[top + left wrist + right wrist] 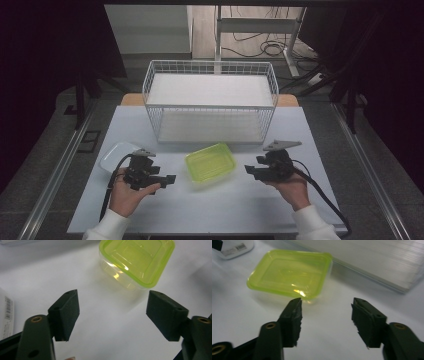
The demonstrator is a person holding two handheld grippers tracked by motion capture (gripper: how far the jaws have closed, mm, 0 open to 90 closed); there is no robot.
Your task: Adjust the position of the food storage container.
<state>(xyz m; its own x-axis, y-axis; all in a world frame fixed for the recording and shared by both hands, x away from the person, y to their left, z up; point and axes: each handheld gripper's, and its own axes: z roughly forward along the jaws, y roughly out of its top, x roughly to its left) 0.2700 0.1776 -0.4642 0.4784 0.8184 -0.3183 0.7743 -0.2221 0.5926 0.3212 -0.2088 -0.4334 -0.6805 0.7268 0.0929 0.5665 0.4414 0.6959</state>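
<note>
A clear box with a yellow-green lid (211,162) sits on the white table (225,210) between my two hands, in front of the wire basket. My left gripper (172,179) is held just left of it, pointing right; its jaws stand open with bare table between them, and the lidded box (137,261) lies beyond the fingertips. My right gripper (248,170) is held just right of the box, pointing left. In the right gripper view its jaws stand apart with nothing between them, and the box (290,272) lies a little ahead of them.
A white wire basket (210,102) with a white liner stands across the back of the table. A white tray (116,155) lies at the left, behind my left hand. A cable trails from each gripper toward the front edge.
</note>
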